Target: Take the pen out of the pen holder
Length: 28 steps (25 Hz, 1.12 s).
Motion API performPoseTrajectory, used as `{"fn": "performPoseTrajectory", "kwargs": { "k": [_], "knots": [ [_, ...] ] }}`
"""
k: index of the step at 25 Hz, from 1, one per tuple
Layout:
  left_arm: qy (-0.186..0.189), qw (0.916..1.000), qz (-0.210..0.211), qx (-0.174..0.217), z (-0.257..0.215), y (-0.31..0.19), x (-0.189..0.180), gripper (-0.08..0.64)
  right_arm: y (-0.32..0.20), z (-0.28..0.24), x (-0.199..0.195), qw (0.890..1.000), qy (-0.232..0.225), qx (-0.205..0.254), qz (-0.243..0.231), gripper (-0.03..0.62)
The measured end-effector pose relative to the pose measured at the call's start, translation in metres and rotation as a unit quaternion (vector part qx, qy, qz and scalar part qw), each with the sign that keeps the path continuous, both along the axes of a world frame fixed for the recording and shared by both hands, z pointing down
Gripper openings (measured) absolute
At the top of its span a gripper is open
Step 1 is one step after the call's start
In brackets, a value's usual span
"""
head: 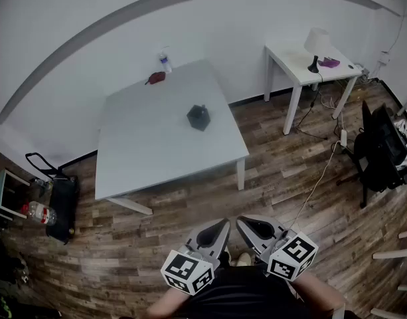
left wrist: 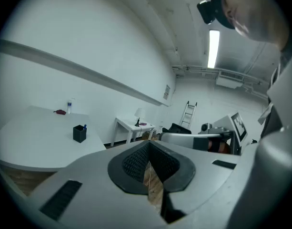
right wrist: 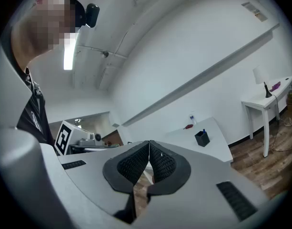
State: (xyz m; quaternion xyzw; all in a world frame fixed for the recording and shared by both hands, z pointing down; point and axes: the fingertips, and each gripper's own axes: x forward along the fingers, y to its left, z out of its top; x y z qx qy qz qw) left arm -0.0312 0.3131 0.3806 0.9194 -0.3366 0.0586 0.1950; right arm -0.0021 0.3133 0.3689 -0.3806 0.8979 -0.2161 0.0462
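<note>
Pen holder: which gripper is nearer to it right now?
Left, only marginally. The left gripper and right gripper are side by side over the floor, short of the table; the pen holder stands ahead, slightly toward the left side.

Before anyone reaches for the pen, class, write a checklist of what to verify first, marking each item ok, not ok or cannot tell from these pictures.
1. Pen holder upright on the white table: ok.
2. Pen sticking out of the holder, free to grasp: ok, a blue tip shows.
3. Left gripper fingers apart for a grasp: not ok, shut and empty.
4. Right gripper fingers apart: not ok, shut and empty.
5. Grippers close to the holder: not ok, both are held near the person, short of the table.
6. Room around the holder: ok, the bottle and red object sit apart at the far edge.
</note>
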Motion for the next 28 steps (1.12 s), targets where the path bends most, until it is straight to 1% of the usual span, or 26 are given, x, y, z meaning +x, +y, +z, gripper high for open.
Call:
{"fn": "performPoseTrajectory", "kwargs": {
  "k": [7, 12, 16, 19, 24, 28],
  "knots": [
    [0.002, 1.0000, 0.001, 0.005, 0.005, -0.049, 0.003, 0.003, -0.042, 0.007, 0.003, 1.000, -0.003, -0.004, 0.005, 0.015],
    [0.004, 0.9999, 0.008, 0.014, 0.005, -0.101, 0.007, 0.003, -0.091, 0.003, 0.007, 1.000, 0.002, 0.000, 0.019, 0.015],
    [0.004, 0.9997, 0.011, 0.022, 0.003, -0.153, 0.003, 0.003, -0.139, -0.002, 0.006, 1.000, 0.002, 0.001, 0.031, 0.015],
    [0.002, 0.9993, 0.019, 0.033, -0.004, -0.190, -0.003, 0.003, -0.174, -0.011, -0.001, 0.999, 0.002, 0.005, 0.040, 0.015],
    [-0.005, 0.9972, 0.034, 0.067, -0.028, -0.258, -0.010, 0.003, -0.238, -0.031, -0.010, 0.998, 0.002, 0.014, 0.060, 0.015],
    [-0.003, 0.9965, 0.031, 0.078, -0.024, -0.277, -0.002, 0.003, -0.247, -0.023, 0.000, 0.998, 0.009, 0.003, 0.067, 0.015]
  ]
}}
